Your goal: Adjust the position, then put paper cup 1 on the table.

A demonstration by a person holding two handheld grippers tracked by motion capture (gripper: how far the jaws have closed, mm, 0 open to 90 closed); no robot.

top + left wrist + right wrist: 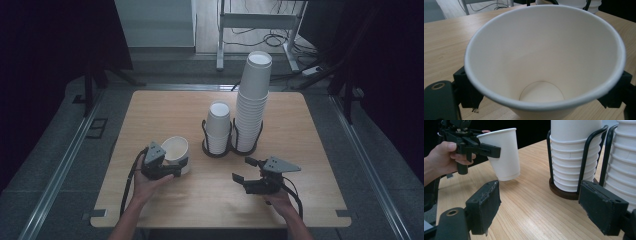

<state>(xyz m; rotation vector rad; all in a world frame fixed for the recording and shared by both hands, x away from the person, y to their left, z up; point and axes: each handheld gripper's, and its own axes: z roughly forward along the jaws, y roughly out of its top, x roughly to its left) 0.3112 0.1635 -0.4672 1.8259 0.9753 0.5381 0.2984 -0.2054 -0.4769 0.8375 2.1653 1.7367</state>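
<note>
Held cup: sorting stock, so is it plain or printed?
Plain white cup, no print; the right gripper view shows it best.

White paper cup (pixel 176 149), black gripper (pixel 172 169)

A square wooden table (pixel 165 107) with a pale grain stands on a grey carpeted floor (pixel 45 165). Metal rails (pixel 62 167) run along the floor on both sides of it. Dark curtains (pixel 55 35) hang at the left and right, leaving the room dim. Behind the table, a brighter strip of floor shows the white legs of a desk frame (pixel 255 22), with black cables (pixel 272 37) trailing beneath, and a pale cabinet (pixel 157 22)
</note>
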